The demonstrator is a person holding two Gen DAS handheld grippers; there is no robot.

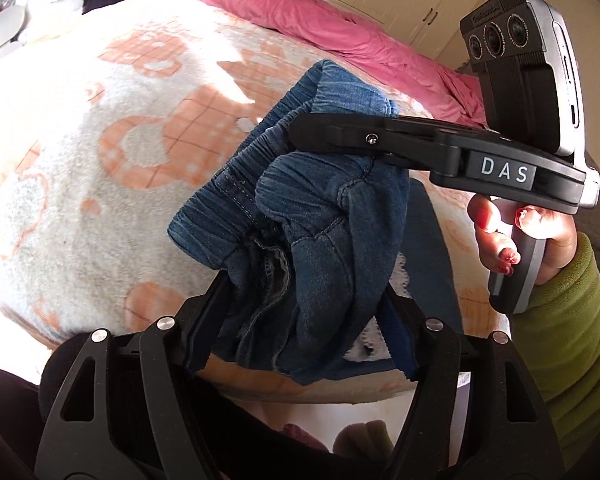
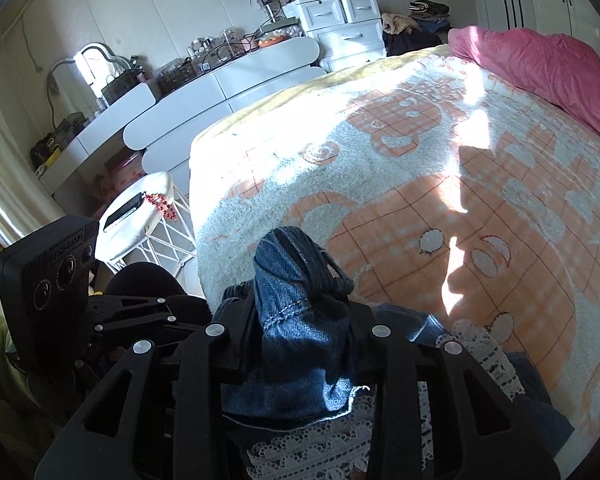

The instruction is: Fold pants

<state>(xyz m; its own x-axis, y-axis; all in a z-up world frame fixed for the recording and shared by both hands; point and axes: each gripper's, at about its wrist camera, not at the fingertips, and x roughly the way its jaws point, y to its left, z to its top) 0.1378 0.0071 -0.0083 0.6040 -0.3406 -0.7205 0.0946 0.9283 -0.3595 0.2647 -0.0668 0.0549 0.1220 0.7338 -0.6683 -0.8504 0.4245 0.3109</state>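
Denim pants [image 1: 320,216] bunched and lifted above the blanket-covered bed [image 1: 100,160]. Left gripper [image 1: 300,280] jaws clamped on the gathered waistband from below; right gripper [image 1: 324,132] jaws clamped on the elastic edge from the side. Right hand [image 1: 520,240] on the handle. Pink quilt [image 1: 300,12] at the bed's far edge.
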